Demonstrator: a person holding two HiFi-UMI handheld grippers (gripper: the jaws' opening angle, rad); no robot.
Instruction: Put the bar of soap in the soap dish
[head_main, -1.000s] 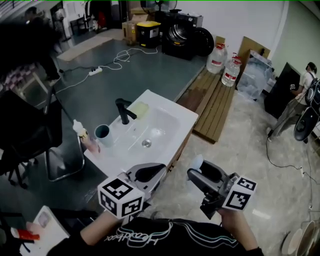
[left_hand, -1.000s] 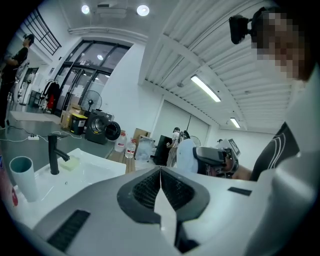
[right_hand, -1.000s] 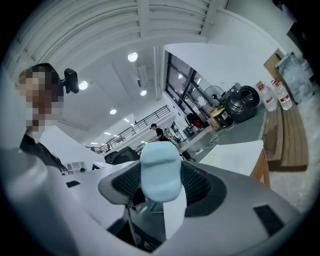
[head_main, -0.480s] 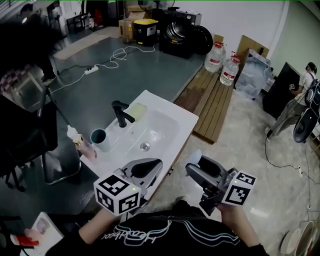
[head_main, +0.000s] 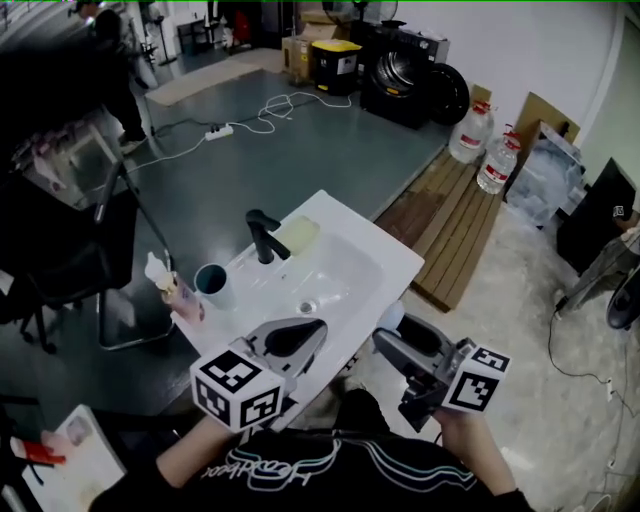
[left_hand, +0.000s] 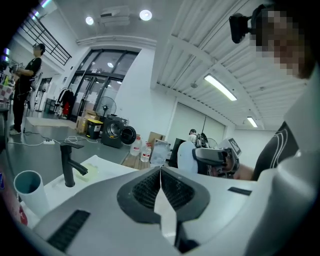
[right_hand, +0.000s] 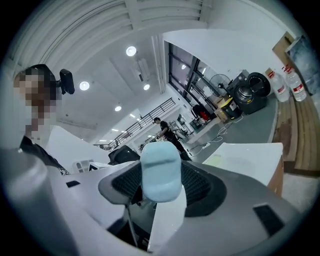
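Centrally, the bar of soap (right_hand: 160, 172) stood clamped between the jaws of your right gripper (right_hand: 161, 187), protruding past their tips; your left gripper (left_hand: 160, 172) was clenched, empty.

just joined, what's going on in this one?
A person stands at a white sink with a gripper in each hand. The right gripper is shut on a light blue bar of soap. The left gripper is shut and empty. The pale yellow soap dish beside the black faucet holds no soap yet.
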